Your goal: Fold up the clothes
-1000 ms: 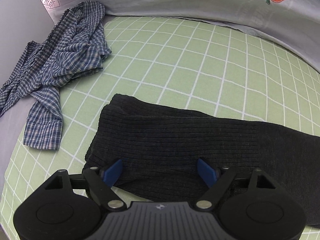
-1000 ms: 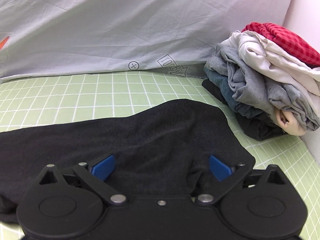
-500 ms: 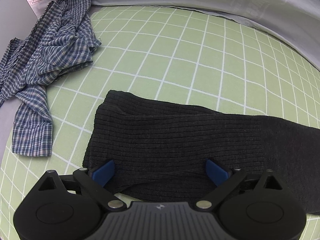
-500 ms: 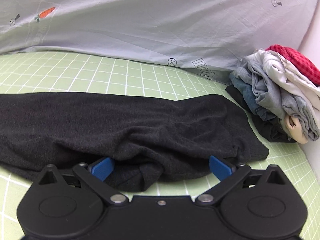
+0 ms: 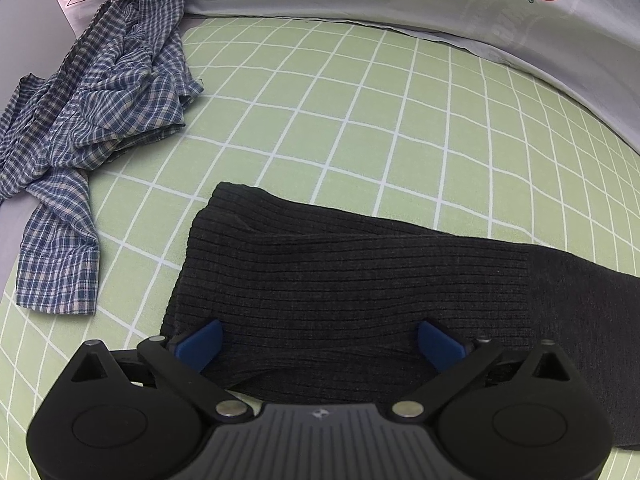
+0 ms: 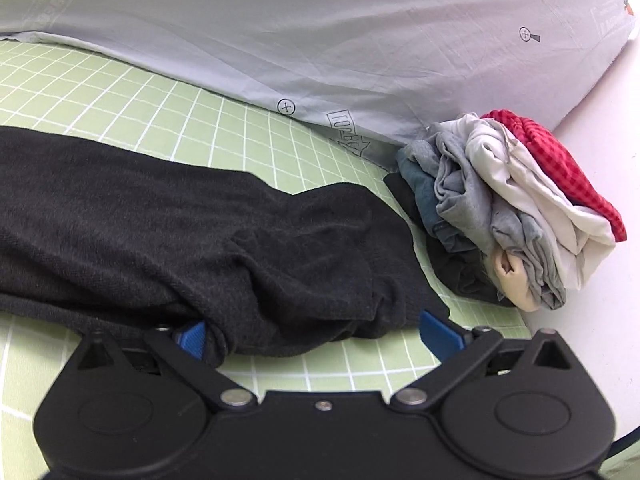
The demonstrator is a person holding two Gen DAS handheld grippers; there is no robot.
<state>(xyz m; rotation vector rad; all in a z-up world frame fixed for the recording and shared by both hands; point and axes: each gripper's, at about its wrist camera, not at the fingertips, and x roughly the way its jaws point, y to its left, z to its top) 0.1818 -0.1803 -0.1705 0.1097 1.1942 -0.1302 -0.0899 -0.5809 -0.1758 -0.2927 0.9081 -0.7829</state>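
Note:
A dark charcoal knit sweater (image 5: 360, 280) lies folded into a long band on the green checked sheet (image 5: 360, 128); its ribbed hem end shows in the left wrist view. My left gripper (image 5: 320, 342) is open and empty, jaws wide over the hem's near edge. In the right wrist view the sweater's other end (image 6: 240, 240) lies rumpled. My right gripper (image 6: 316, 332) is open and empty at that end's near edge, its left pad partly under the cloth.
A crumpled blue plaid shirt (image 5: 88, 120) lies at the far left. A pile of folded clothes (image 6: 512, 216) sits at the right by the white wall. A grey printed duvet (image 6: 320, 32) runs along the back.
Both grippers have let the sweater down onto the sheet and drawn back slightly. The right end has settled from a raised hump into a rumpled flat band. Both stay open.

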